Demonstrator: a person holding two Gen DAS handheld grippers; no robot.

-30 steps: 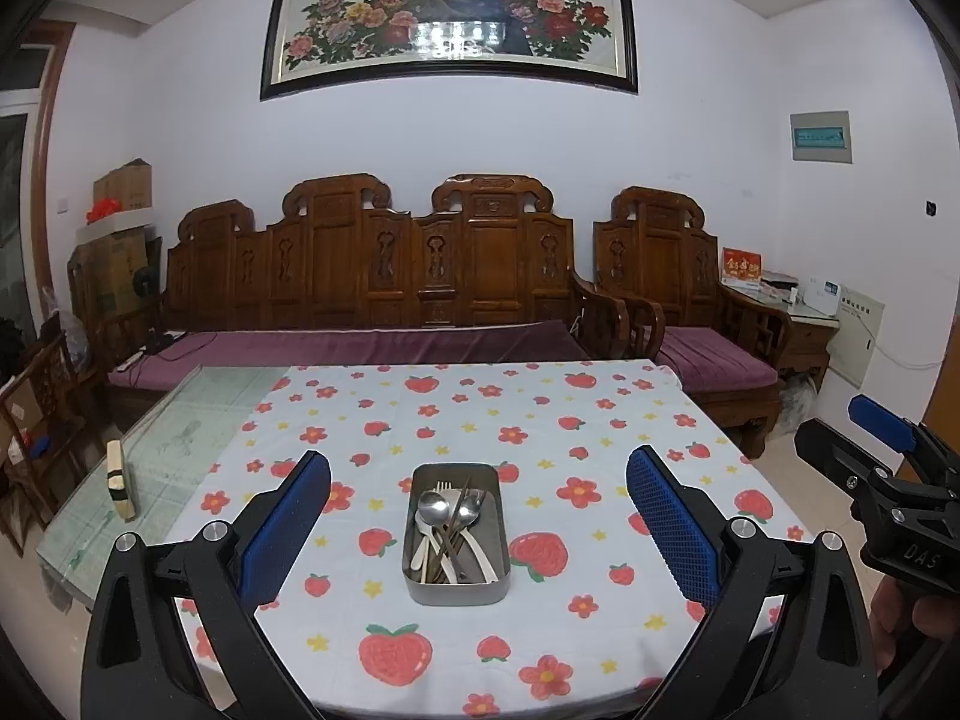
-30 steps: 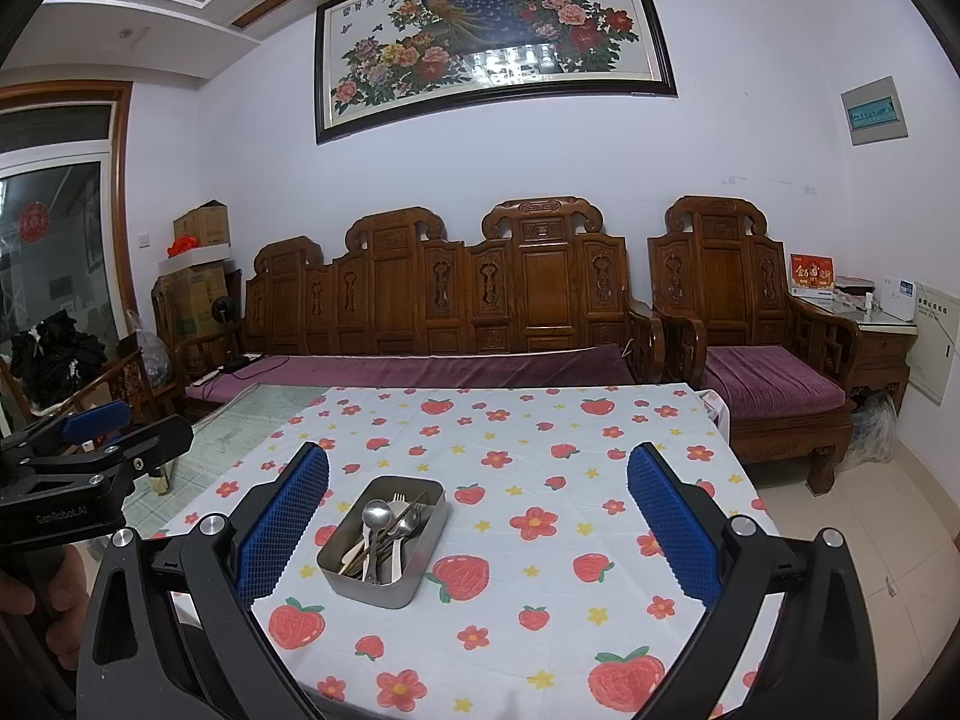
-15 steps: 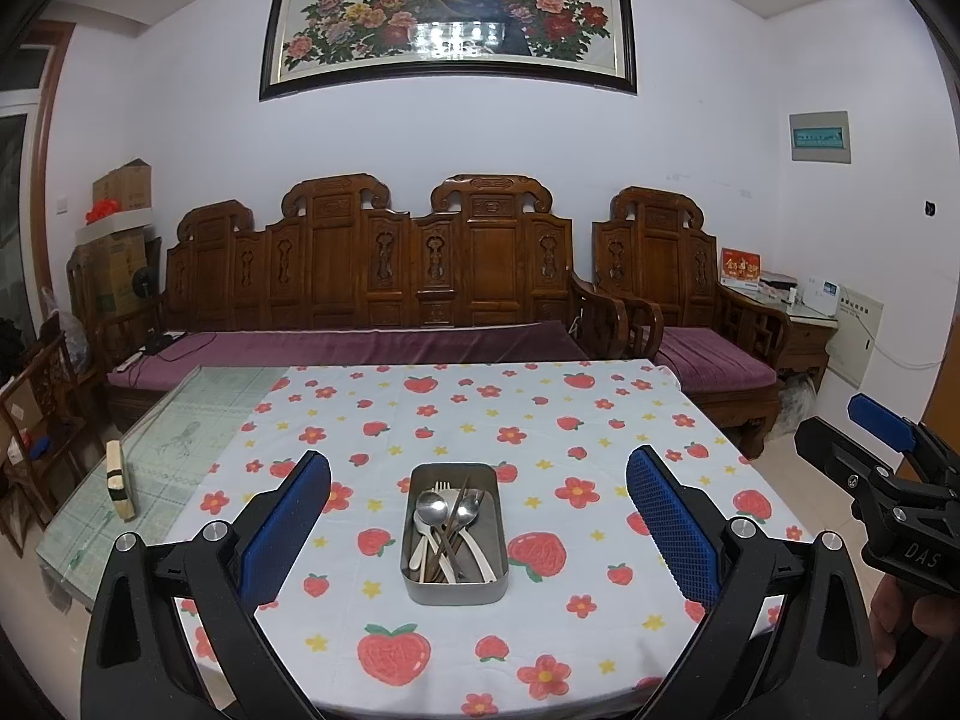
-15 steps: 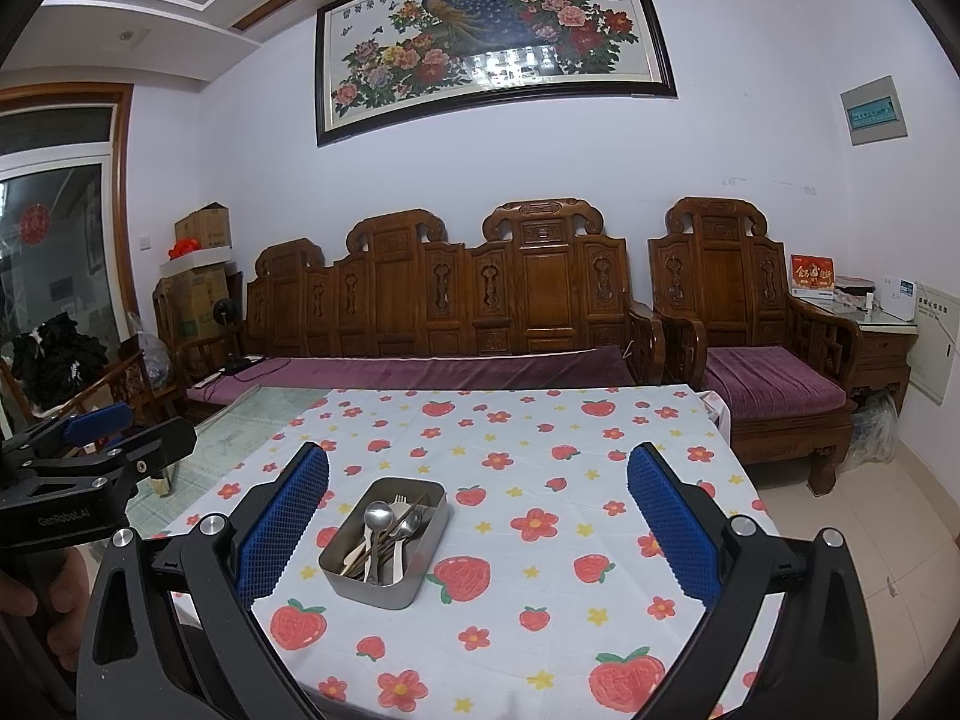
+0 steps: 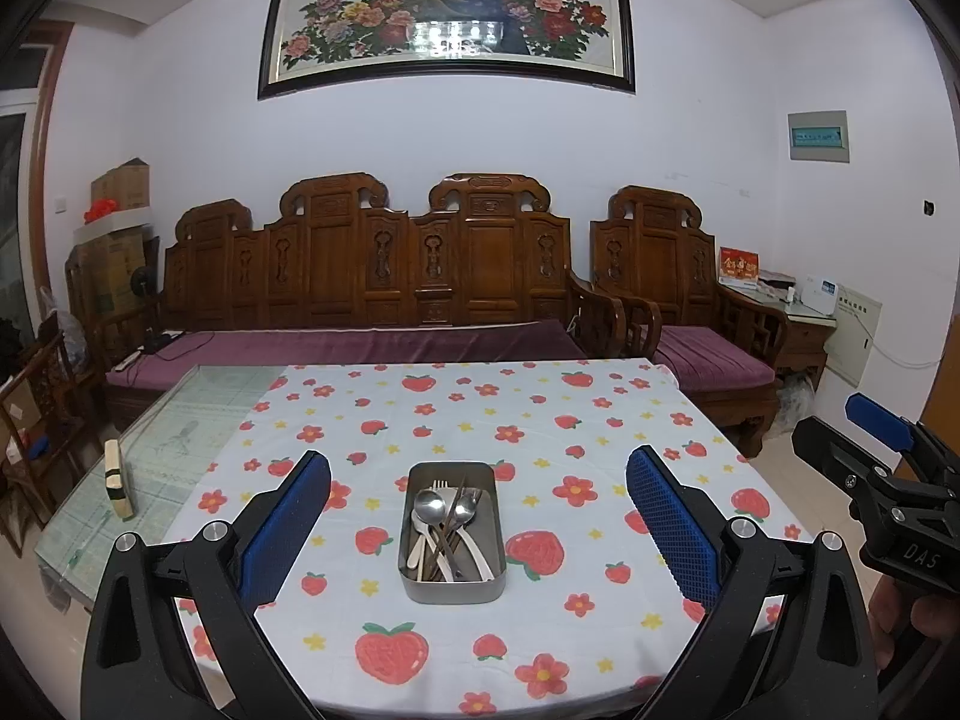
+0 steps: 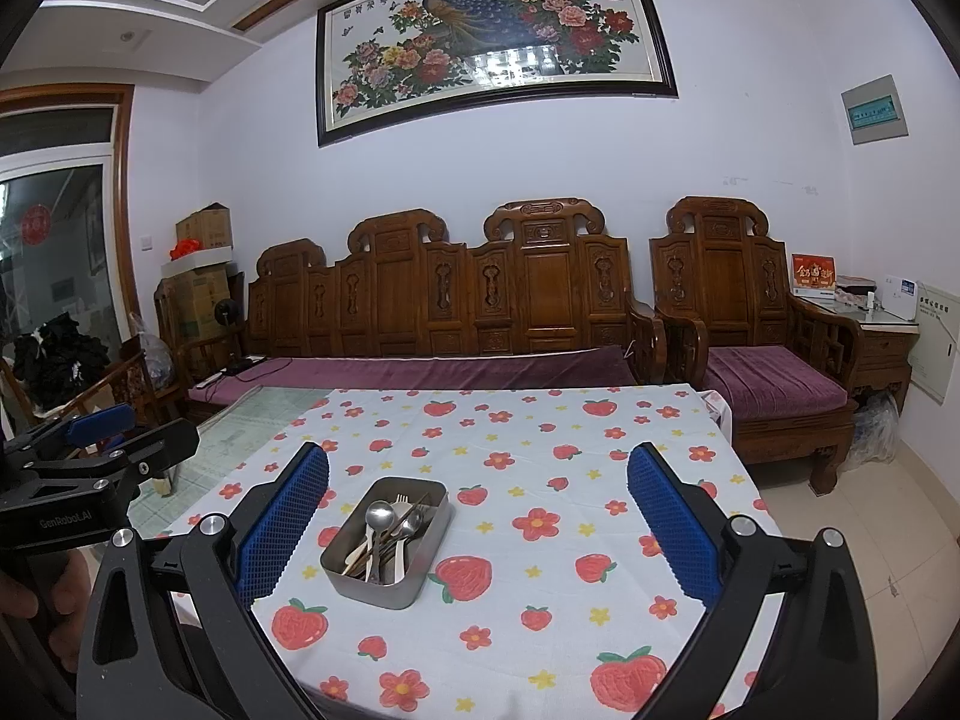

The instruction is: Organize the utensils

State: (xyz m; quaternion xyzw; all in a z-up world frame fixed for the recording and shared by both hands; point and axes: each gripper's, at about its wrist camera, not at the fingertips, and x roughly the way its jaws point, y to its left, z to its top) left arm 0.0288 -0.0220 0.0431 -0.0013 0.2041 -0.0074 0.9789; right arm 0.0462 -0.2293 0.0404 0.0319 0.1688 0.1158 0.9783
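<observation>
Taking the steel tin [image 5: 453, 531] as the landmark and reading left to right: well to its left, on the bare glass part of the counter [image 5: 174, 420], a small wooden block [image 5: 117, 480] stands on end; the left claw [image 5: 477, 531] hangs above the near edge, its blue pads spread wide either side of the tin and holding nothing; inside the tin the spoons [image 5: 429, 504], a fork [image 5: 441, 486] and dark chopsticks [image 5: 454, 513] lie heaped and crossing, none on the strawberry cloth [image 5: 540, 408]; to the tin's right the right claw [image 6: 480, 531] is likewise wide apart and empty. The utensils lie gathered in one tin, which fits either a finished collecting or a jumble awaiting sorting.
</observation>
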